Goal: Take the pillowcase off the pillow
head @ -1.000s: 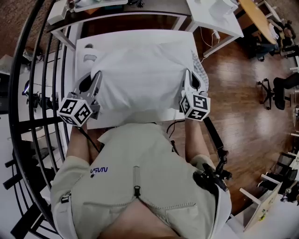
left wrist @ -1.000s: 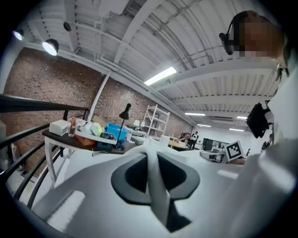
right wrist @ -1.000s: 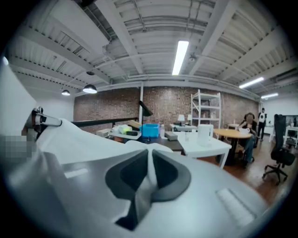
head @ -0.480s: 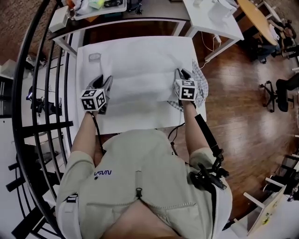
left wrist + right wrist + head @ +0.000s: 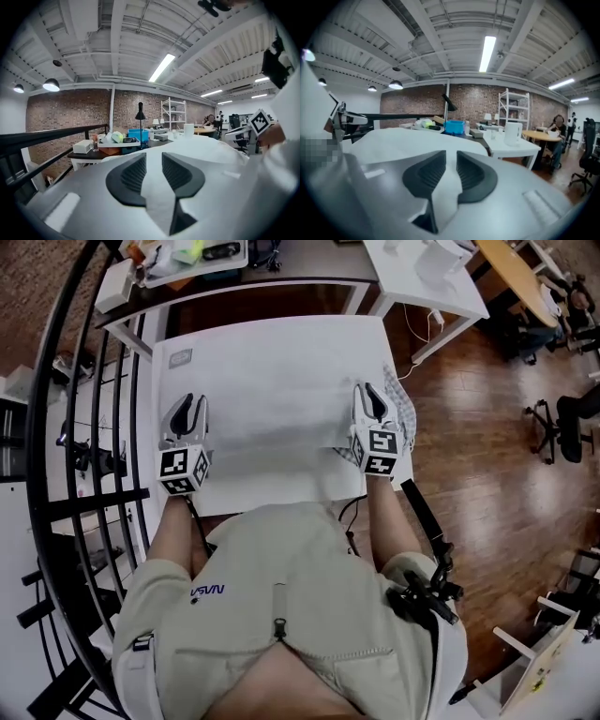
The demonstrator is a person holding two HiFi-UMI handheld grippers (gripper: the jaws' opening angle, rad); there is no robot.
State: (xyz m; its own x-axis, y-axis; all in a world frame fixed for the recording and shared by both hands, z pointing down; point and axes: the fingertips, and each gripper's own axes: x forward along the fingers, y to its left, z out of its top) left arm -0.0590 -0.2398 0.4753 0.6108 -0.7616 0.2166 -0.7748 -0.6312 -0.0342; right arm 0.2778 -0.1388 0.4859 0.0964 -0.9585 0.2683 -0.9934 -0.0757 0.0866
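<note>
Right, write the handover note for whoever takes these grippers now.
Left gripper: at the pillowcase's left edge, jaws closing, with a fold of its white cloth between them.
Right gripper: at the right edge, jaws opening, with a fold between them too.
Pillowcase: on the table, between the grippers. Patterned cloth shows at its right edge; I cannot tell if that is the pillow.
Done: nothing certain. The case bulges as if filled.
Left: regrip and pull the case off.

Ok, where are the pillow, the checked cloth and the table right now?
pillow (image 5: 272, 399), head view, middle of its white top.
checked cloth (image 5: 404, 416), head view, the part showing at the table's right edge.
table (image 5: 253, 493), head view, bare strip along its near edge.
</note>
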